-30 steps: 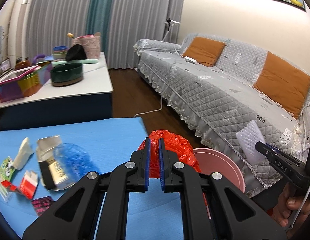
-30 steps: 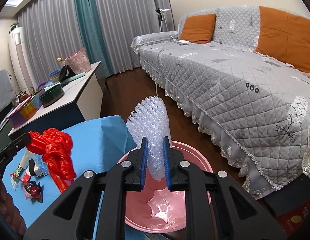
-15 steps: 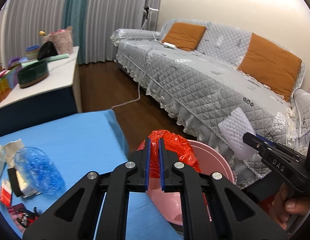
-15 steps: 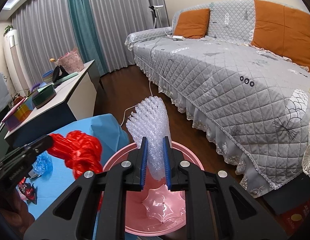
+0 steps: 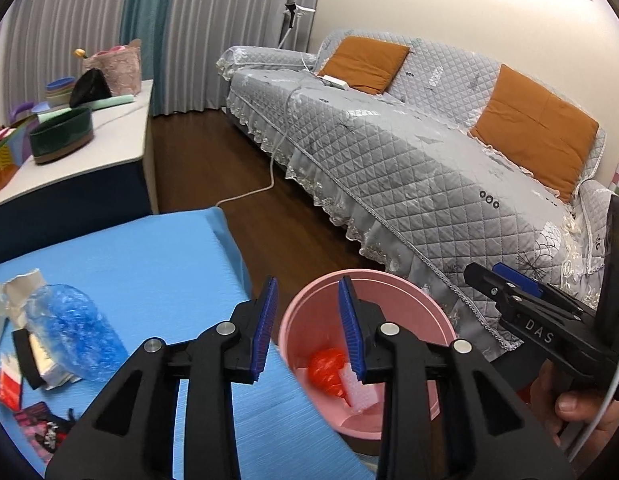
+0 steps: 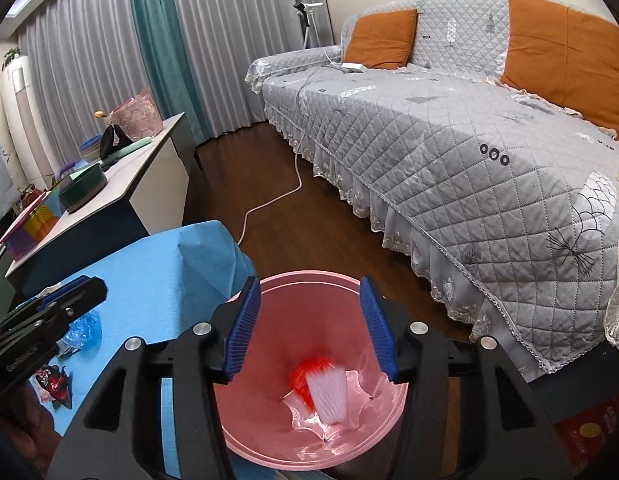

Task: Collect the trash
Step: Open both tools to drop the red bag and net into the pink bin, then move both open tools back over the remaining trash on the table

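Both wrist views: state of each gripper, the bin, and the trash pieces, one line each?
left gripper: jaws opening, nothing between them
right gripper: jaws opening, nothing between them, over the bin
pink bin: upright beside the blue table, lined
red plastic bag: in the bin
white foam net: in the bin
blue bubble wrap: on the blue table, uncollected

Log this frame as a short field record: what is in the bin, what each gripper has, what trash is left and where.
bin: pink bin on the floor beside the table
in bin: red plastic bag, white foam net
left gripper: jaws opening, nothing between them
right gripper: jaws opening, nothing between them, above the bin
trash left: blue bubble wrap, torn paper packet, red wrapper
where: blue table cover
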Demonstrator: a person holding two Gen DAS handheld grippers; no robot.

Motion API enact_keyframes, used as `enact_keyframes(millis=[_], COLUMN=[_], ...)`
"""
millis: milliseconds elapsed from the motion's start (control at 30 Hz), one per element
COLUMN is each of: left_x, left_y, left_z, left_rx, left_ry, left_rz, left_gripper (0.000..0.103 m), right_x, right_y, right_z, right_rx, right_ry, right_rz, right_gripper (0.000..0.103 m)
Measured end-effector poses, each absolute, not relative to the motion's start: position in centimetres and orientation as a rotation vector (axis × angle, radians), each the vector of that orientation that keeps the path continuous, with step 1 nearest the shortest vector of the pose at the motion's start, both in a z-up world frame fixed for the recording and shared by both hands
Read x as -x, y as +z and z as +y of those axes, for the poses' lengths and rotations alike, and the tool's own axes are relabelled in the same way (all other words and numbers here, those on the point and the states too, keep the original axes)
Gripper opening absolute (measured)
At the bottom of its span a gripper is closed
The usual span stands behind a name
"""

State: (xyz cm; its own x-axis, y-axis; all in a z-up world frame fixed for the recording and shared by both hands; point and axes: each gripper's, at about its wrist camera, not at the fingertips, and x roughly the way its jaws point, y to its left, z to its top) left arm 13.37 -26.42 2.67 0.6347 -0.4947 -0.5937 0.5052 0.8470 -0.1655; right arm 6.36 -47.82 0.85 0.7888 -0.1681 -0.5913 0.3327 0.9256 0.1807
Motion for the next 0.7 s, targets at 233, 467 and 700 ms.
enact_keyframes(millis=[233,467,700], left_x=[-12.5,-11.4,-10.7], left_y=[4.7,6.2,7.0], left_z=[-22.9,-17.8,-11.5], left_rx=[-0.005,0.028,0.054], left_ry=[-0.525,-0.451,-0.355], left_rz=[0.639,0.612,0.591], left_gripper=[0.031,0.031,0.031], right_x=[-6.8,-7.3,-8.0], right_y=[2.1,3.4,4.2], right_z=[-45.2,-41.3,-36.7], right_rx=[-0.265,-0.243,-0.218], right_ry=[-0.236,-0.174,-0.094], right_rz=[0.567,0.536,0.52], right_gripper=[0.052,0.052,0.052])
